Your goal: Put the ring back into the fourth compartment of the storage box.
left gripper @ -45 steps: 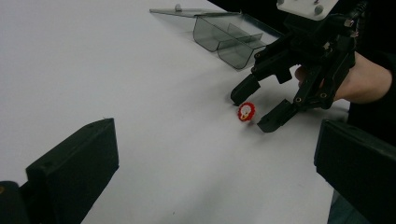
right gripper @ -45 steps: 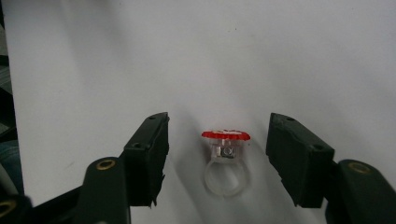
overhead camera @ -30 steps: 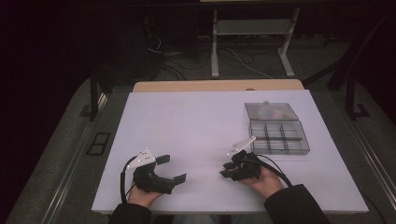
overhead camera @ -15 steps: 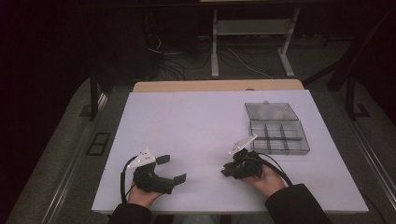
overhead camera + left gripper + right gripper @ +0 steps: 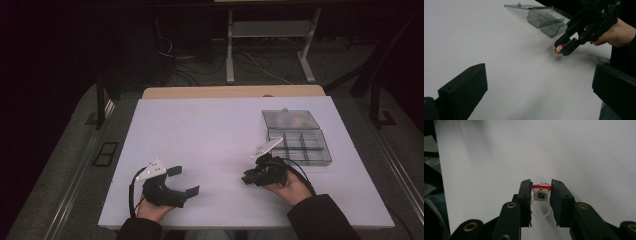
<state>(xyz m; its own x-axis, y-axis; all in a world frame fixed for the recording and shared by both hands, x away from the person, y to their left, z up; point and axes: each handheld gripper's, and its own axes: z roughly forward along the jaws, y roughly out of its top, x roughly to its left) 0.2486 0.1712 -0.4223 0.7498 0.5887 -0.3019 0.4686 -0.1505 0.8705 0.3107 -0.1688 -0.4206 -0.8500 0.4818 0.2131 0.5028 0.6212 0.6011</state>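
Right gripper (image 5: 541, 191): you have it clamped on a small red-topped ring (image 5: 541, 195).
Left gripper (image 5: 182, 181): you hold it spread wide, empty, near the table (image 5: 200, 130) front edge.
Clear box (image 5: 298, 135): lid open, near the right edge.

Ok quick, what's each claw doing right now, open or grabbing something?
Left gripper: open, holding nothing.
Right gripper: shut on a small toy ring with a red and white top.

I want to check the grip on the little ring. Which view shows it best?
The right gripper view: the ring sits close up between that gripper's two jaws, red top forward. The left gripper view shows its red and white face from afar; the high view cannot resolve it.
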